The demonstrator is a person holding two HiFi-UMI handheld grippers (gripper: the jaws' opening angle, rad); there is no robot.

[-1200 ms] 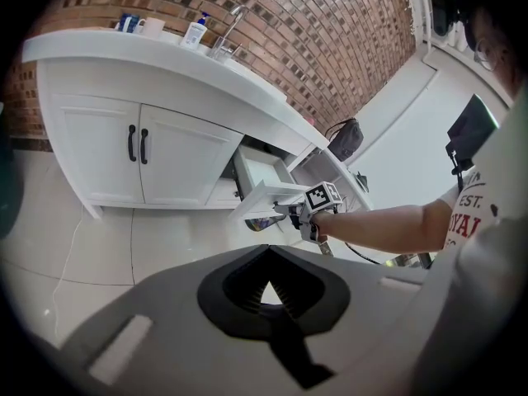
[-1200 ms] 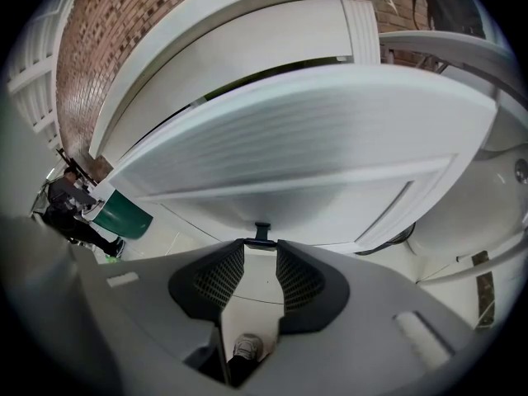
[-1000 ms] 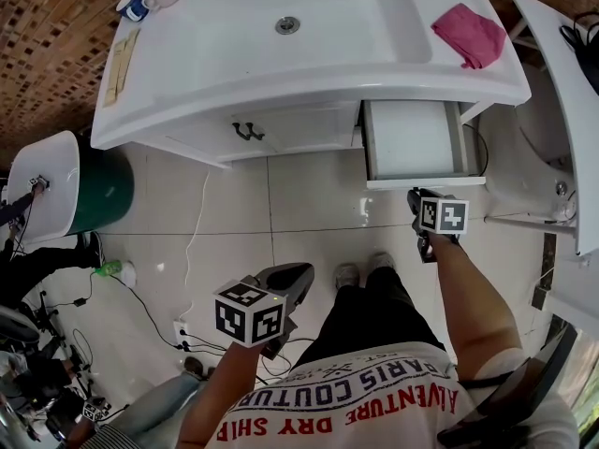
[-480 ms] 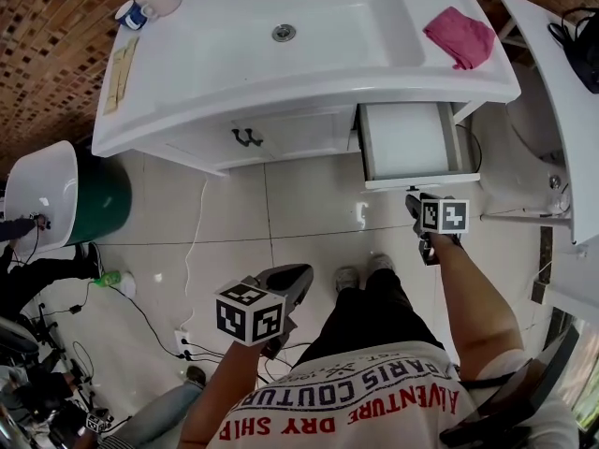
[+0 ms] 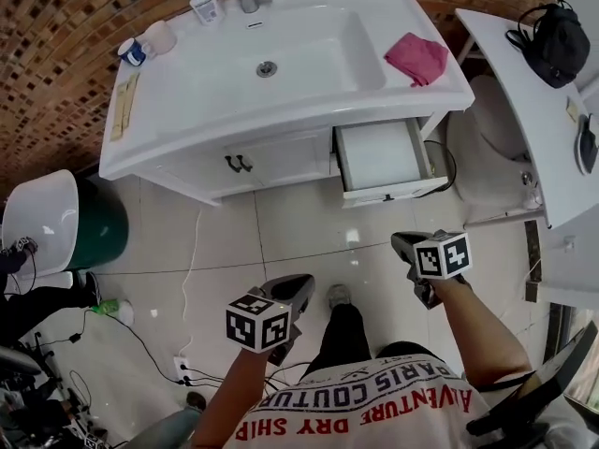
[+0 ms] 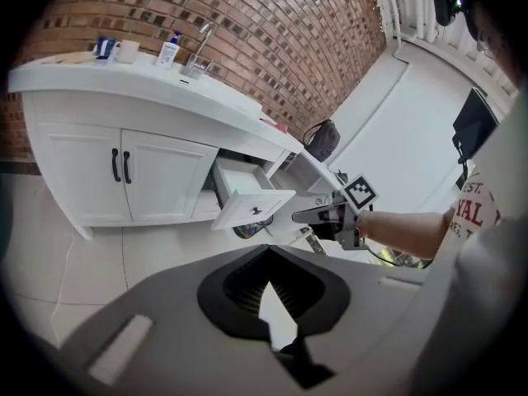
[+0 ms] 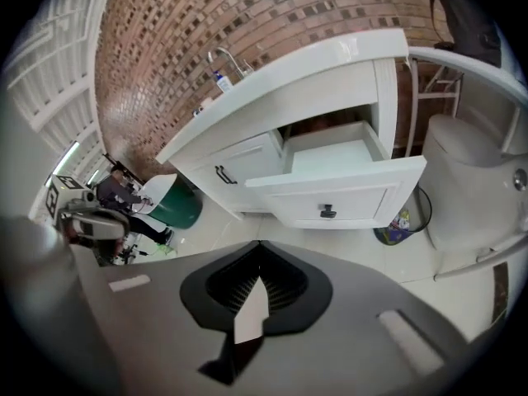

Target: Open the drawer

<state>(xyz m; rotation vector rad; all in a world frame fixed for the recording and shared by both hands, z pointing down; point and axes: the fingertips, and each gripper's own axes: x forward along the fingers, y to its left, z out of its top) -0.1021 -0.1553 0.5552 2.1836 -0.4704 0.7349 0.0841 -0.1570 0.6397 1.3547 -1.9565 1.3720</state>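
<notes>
The white drawer [image 5: 379,155] stands pulled out of the vanity under the counter's right end, and it looks empty inside. Its front panel with a small dark knob [image 7: 327,212] faces me in the right gripper view. My right gripper [image 5: 402,242] hangs over the floor tiles, well back from the drawer front and touching nothing. Its jaws have just closed and hold nothing between them [image 7: 260,280]. My left gripper [image 5: 301,286] floats lower left, near my legs, tips together [image 6: 268,280], and it is empty too.
A pink cloth [image 5: 418,57], soap bottle [image 5: 203,6] and mugs [image 5: 150,40] sit on the sink counter [image 5: 168,110]. Double cabinet doors [image 5: 271,162] are left of the drawer. A toilet [image 5: 487,157] is on the right, and a green bin [image 5: 103,221] and cables on the left.
My right gripper has drawn back from the drawer front and lifted. The drawer stays open. The left gripper has risen slightly.
</notes>
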